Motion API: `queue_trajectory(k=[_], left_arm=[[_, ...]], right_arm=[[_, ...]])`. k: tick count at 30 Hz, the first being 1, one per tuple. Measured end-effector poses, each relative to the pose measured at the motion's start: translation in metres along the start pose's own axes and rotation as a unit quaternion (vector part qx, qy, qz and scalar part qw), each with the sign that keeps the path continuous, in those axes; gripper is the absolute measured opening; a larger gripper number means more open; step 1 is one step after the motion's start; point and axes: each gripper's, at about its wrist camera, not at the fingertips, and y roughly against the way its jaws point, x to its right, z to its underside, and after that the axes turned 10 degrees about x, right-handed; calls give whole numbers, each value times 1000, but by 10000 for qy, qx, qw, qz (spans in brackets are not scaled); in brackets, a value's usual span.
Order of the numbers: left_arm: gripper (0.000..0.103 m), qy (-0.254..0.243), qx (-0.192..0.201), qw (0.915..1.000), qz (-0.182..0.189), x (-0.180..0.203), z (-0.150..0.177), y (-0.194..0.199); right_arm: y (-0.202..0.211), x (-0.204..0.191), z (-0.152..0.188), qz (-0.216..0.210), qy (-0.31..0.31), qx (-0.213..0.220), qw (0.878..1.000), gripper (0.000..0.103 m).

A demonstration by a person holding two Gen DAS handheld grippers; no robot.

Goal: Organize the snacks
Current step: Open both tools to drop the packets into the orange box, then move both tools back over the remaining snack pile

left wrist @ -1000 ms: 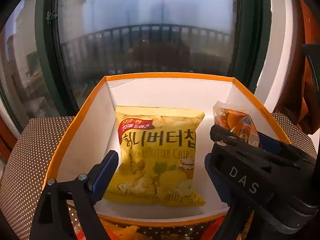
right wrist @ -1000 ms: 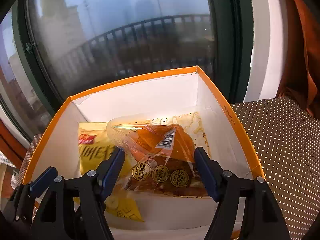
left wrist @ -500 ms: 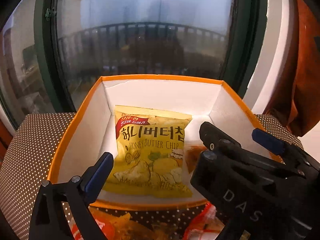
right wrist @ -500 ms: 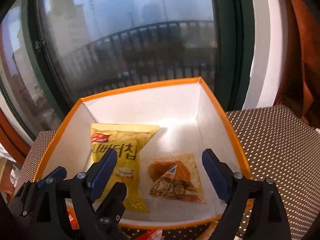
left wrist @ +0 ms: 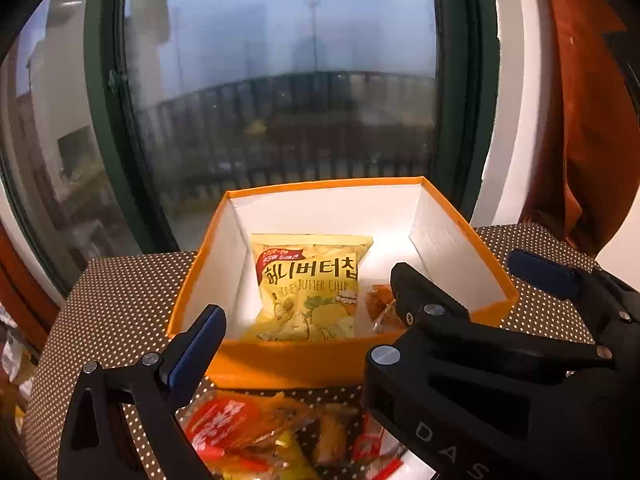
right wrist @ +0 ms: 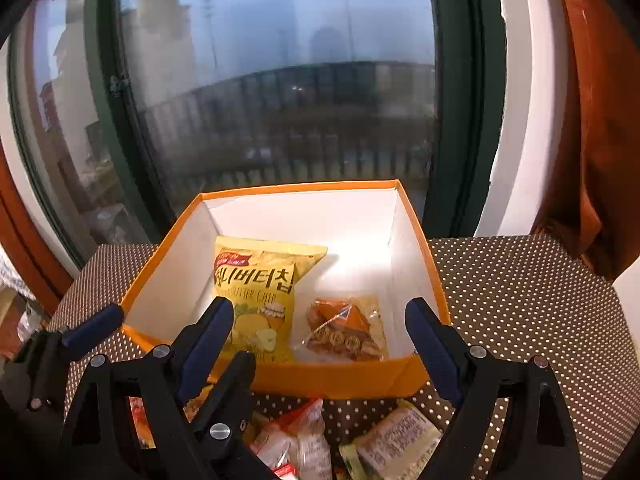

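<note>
Orange cardboard box (right wrist: 332, 380) at the counter's (right wrist: 520, 300) far edge by the window holds your yellow chip bag (right wrist: 256, 296) with the clear pastry packet (right wrist: 344, 330) beside it, while your right tongs (right wrist: 320, 344) and left tongs (left wrist: 304, 344) hover wide and empty over loose snacks (right wrist: 304, 440) at the near edge.

Both wrist views face window, sharing orange box (left wrist: 332, 360) (right wrist: 344, 376).

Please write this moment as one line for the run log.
right gripper: open, empty | left gripper: open, empty | orange box: chip bag, clear snack pack | loose snacks: outside, in front
</note>
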Motion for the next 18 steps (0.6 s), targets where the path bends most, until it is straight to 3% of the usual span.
queue_trajectory(k=[4,18], left_arm=[[99,175,-10,9997,187,-7,14,15],[99,-2,173,9992,369,6,72,57]], right_arm=[[20,-9,8,-46,186,107,9998,90],[66,-7,67,-348,96,289,9989,90]])
